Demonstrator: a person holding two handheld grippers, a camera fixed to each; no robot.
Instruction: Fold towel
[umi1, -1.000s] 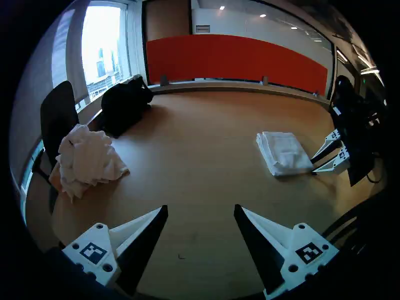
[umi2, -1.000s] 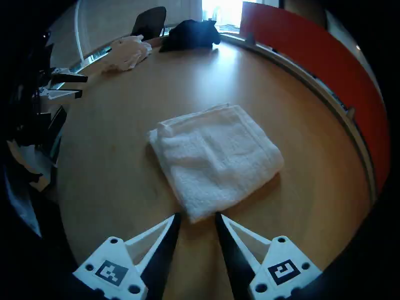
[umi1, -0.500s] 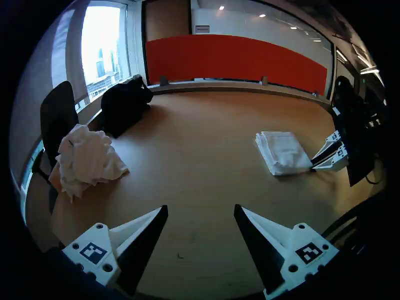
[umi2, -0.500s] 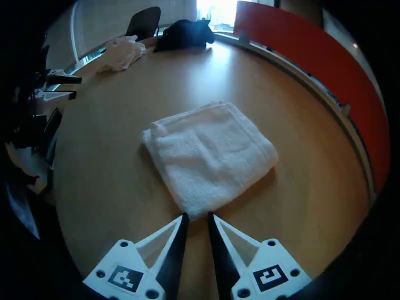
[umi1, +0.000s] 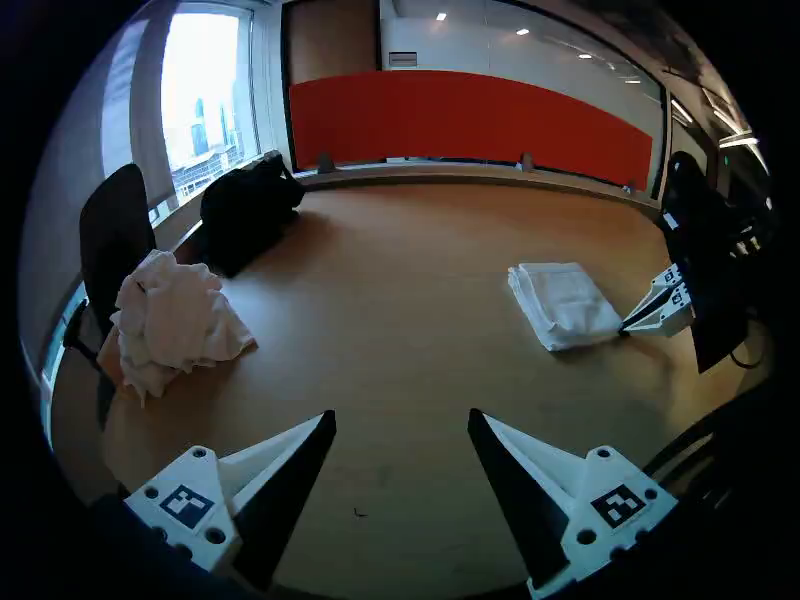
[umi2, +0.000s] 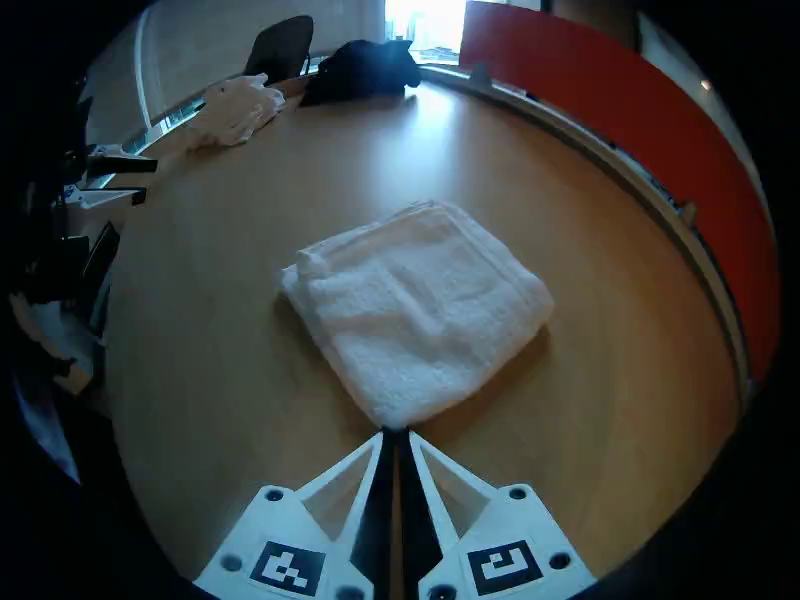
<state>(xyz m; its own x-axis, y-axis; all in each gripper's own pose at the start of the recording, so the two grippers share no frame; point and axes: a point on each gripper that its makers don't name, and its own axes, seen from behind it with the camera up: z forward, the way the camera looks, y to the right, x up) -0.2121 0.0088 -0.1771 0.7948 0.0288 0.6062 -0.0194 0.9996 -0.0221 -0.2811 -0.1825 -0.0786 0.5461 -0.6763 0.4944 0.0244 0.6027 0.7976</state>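
White folded towel (umi2: 420, 310) on wooden table (umi2: 200, 320)

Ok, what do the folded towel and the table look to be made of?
Folded towel: white terry cloth, likely cotton, going by its nubbly pile and soft rounded edges. Table: smooth wood-look top, probably laminate or veneer, judging by the even tan colour and a soft sheen.
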